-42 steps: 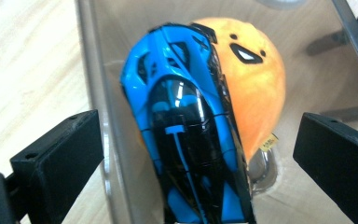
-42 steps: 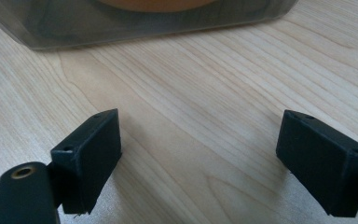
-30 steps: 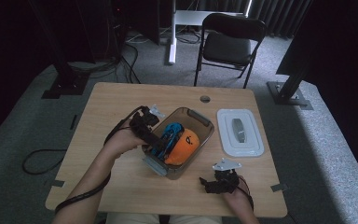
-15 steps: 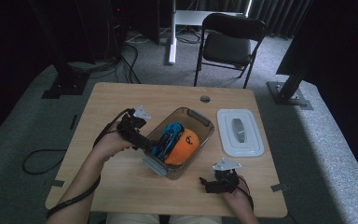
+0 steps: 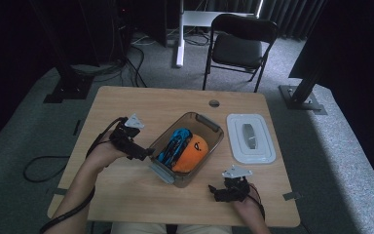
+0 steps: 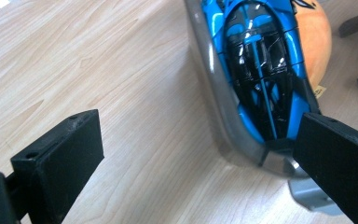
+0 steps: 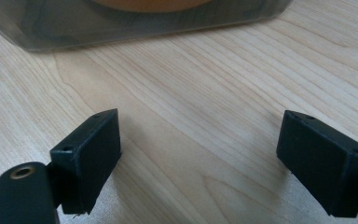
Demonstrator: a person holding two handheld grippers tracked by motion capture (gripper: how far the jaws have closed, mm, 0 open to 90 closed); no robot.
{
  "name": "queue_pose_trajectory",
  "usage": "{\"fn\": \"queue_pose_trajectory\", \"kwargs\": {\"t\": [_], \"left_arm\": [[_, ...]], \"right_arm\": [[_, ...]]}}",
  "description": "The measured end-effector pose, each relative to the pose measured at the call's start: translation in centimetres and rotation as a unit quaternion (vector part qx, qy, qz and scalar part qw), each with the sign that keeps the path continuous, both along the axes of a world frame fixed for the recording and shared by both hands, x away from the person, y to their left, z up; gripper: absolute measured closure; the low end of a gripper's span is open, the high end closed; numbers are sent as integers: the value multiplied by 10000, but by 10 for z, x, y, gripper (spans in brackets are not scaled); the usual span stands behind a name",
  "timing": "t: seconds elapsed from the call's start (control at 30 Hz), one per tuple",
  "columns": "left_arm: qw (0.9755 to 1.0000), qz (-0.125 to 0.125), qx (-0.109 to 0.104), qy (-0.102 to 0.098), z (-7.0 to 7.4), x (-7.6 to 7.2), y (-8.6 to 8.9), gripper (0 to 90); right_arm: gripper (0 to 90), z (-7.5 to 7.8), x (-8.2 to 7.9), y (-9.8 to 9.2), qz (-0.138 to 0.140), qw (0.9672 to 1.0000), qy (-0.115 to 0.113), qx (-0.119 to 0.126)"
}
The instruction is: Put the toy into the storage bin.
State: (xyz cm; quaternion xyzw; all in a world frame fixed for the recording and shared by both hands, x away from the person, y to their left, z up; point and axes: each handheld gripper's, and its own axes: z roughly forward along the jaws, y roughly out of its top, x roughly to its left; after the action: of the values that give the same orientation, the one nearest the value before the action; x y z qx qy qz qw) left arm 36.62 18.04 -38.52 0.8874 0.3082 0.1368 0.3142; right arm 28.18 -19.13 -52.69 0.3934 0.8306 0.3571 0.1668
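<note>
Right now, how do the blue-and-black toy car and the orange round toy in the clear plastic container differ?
The blue-and-black toy car is long, glossy and angular; the orange round toy is plain and rounded. The car lies on the left gripper's side, the orange toy on the far side. Both sit inside the clear plastic container, side by side.

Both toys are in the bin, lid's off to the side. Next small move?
Probably send the right hand-held gripper, open and idle on the table, toward the white lid right of the bin. The blue car and orange toy already lie inside.
</note>
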Motion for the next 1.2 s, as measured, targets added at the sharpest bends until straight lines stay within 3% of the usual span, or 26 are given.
{"fn": "queue_pose_trajectory", "kwargs": {"t": [0.17, 0.33, 0.43, 0.57, 0.77, 0.9, 1.2], "left_arm": [[10000, 45, -2, -23, -7, 1, 12, 23], [9997, 136, -181, -65, -14, 2, 23, 23], [9996, 215, -127, -104, -22, 5, 27, 23], [9992, 309, -236, -85, -38, 11, 31, 23], [9983, 493, -308, -23, -65, 22, 33, 23], [9977, 634, -234, -1, -81, 28, 32, 23], [9966, 799, -209, -51, -102, 41, 23, 23]], "right_arm": [[132, 1, 1, 1, -2, 10000, -9, -26], [132, 5, 3, 1, -1, 10000, -43, -20], [132, 9, 5, 0, -35, 9999, -105, 17], [132, 13, 9, 1, -91, 9998, -185, 68], [132, 15, 16, 5, -113, 9997, -228, 48], [132, 15, 22, 5, -189, 9995, -220, 85], [132, 17, 37, 6, -365, 9990, -238, 138]]}}
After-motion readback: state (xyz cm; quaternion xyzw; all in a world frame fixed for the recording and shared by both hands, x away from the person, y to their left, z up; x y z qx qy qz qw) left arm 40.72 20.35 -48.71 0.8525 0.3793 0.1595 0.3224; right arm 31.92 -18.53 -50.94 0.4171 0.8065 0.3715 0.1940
